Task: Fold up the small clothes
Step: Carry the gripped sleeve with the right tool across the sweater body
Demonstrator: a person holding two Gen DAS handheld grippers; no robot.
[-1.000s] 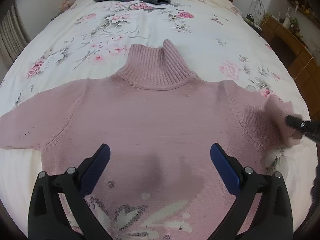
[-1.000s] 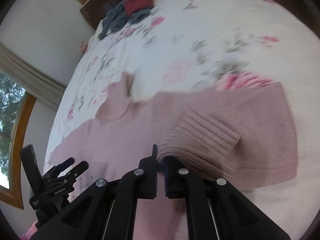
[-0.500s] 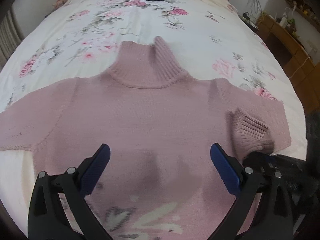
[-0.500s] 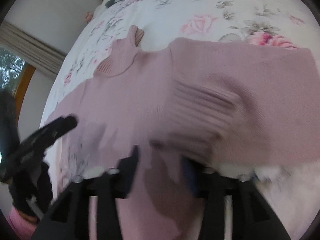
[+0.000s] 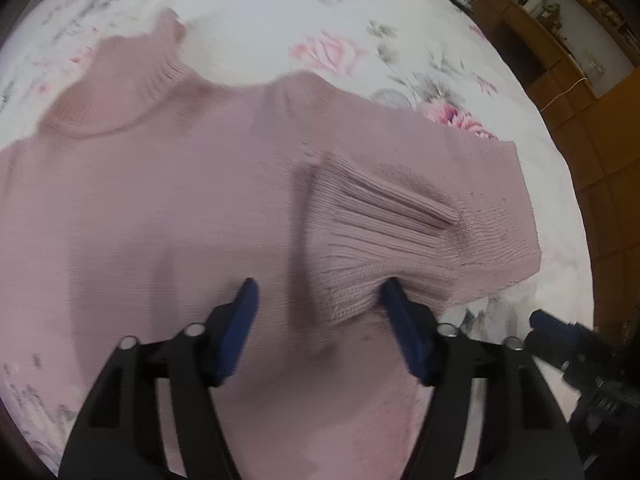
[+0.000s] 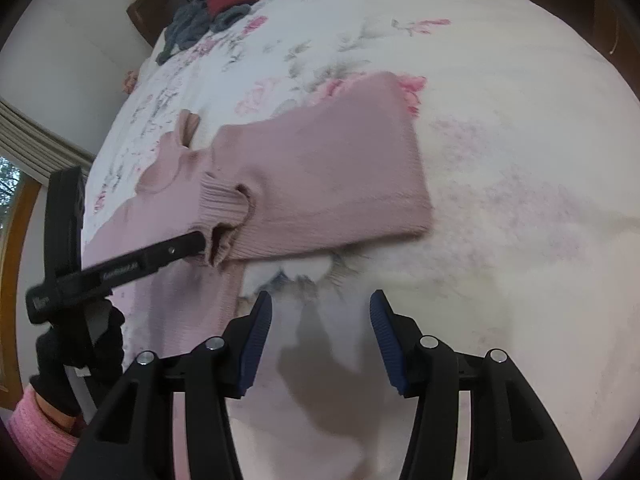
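Observation:
A pink turtleneck sweater (image 5: 160, 208) lies flat on the floral bed. Its right sleeve (image 6: 320, 176) is folded inward across the body, and the ribbed cuff (image 5: 368, 232) rests on the chest. My left gripper (image 5: 320, 306) is open, low over the sweater, with the cuff's near edge between its blue fingers (image 5: 394, 308); the right finger touches the ribbing. In the right wrist view its tip (image 6: 192, 245) meets the cuff (image 6: 224, 220). My right gripper (image 6: 320, 316) is open and holds nothing, hovering over bare sheet beside the sleeve fold.
A pile of grey and red clothes (image 6: 216, 12) lies by the headboard. A wooden cabinet (image 5: 580, 100) stands past the bed's right side. A black-gloved hand (image 6: 80, 352) with a pink sleeve holds the left gripper. The floral bedsheet (image 6: 500, 160) stretches to the right.
My right gripper laid the sleeve over the body, let go of the cuff and drew back. My left gripper moved right and down to the cuff, its fingers closer together.

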